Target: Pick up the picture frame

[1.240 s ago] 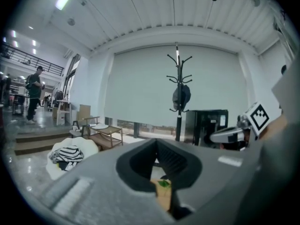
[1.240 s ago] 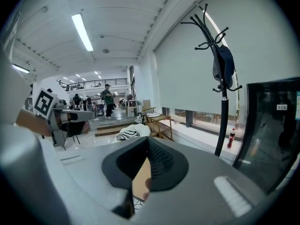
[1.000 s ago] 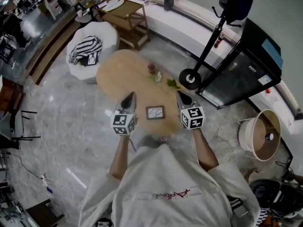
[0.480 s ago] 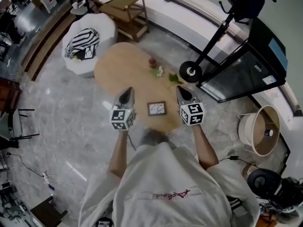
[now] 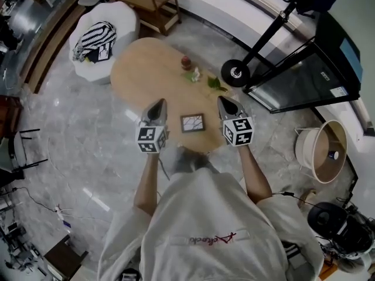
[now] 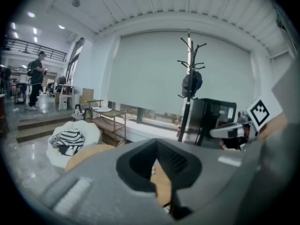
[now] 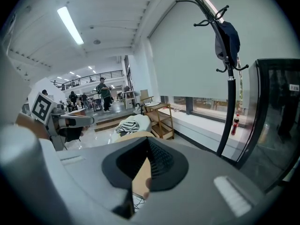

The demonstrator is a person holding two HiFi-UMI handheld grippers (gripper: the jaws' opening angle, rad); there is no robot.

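Left hand-held gripper [image 5: 158,105] and right hand-held gripper [image 5: 225,103], closed empty, sank beside picture frame [image 5: 193,122].

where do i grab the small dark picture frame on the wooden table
Probably its left and right edges: the small dark rectangular picture frame lies flat on the light wooden table, between the left hand-held gripper and right hand-held gripper, so approach from either side.

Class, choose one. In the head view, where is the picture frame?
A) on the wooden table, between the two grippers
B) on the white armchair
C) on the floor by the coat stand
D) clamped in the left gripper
A: the picture frame lies flat on the wooden table, with the left gripper and right gripper either side.
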